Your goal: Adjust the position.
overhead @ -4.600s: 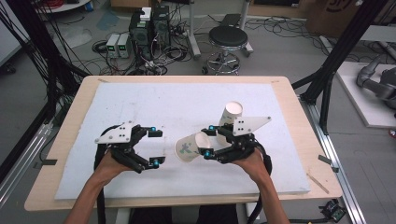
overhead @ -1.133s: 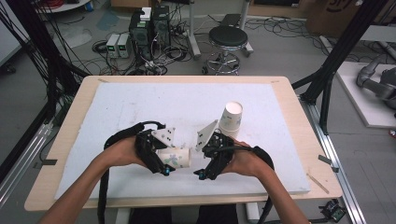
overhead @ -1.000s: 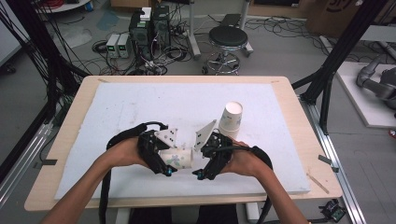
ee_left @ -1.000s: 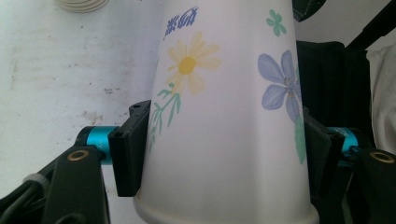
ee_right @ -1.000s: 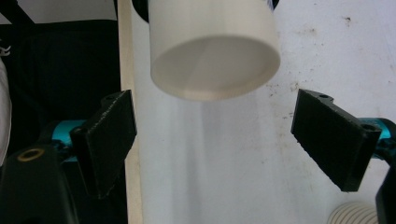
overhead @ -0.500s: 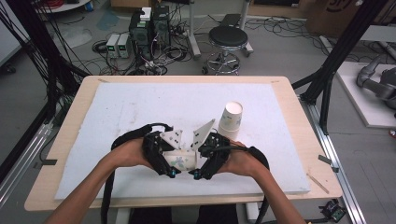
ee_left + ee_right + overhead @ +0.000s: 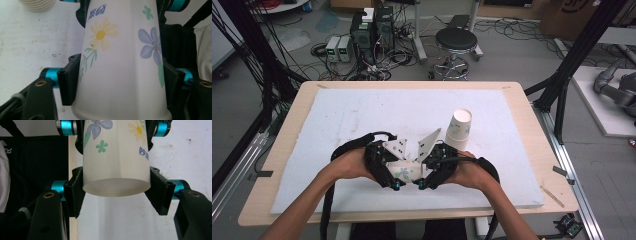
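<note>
Flowered paper cup (image 7: 404, 171) lies sideways between your two grippers. Right gripper (image 7: 116, 195) has just clamped onto its wide rim end; left gripper (image 7: 120, 82), jaws just easing wider, pads touching its sides. Cup stack (image 7: 459, 127) beyond right gripper.

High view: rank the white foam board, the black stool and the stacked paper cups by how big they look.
1. White foam board, by far the largest.
2. Black stool; it stands farther from the camera, so its true size is unsure.
3. Stacked paper cups.
</note>
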`<state>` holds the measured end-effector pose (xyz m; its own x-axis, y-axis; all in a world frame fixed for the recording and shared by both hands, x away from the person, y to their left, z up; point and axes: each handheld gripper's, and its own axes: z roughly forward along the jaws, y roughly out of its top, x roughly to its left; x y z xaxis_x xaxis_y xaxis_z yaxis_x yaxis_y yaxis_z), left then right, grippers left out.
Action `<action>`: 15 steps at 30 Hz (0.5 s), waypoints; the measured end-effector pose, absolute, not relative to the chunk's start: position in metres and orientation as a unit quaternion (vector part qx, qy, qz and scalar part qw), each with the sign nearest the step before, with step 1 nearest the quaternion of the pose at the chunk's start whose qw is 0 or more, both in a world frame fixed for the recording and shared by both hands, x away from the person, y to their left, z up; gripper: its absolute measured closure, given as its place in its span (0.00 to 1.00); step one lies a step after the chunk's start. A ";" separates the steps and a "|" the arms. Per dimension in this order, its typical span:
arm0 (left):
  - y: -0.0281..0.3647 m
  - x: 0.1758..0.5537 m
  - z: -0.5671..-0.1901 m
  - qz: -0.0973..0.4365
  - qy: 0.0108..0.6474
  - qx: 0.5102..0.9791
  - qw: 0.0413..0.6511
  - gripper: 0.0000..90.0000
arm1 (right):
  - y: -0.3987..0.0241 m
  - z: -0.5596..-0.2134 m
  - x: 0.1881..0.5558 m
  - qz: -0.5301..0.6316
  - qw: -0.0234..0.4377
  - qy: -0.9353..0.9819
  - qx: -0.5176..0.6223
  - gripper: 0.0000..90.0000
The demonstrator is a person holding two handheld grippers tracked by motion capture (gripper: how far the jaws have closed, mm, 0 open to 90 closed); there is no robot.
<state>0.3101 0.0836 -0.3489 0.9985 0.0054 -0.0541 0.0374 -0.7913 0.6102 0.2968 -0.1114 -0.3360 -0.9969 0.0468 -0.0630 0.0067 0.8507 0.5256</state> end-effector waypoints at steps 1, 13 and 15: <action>0.085 0.311 -0.348 -0.025 0.011 0.943 0.331 0.22 | -0.111 -0.336 0.297 0.272 0.037 0.961 0.014 0.42; 0.106 0.312 -0.342 -0.011 0.029 0.902 0.430 0.11 | -0.119 -0.339 0.296 0.282 0.039 0.958 0.027 0.42; 0.115 0.311 -0.343 -0.008 0.044 0.891 0.451 0.08 | -0.125 -0.340 0.295 0.295 0.040 0.954 0.031 0.42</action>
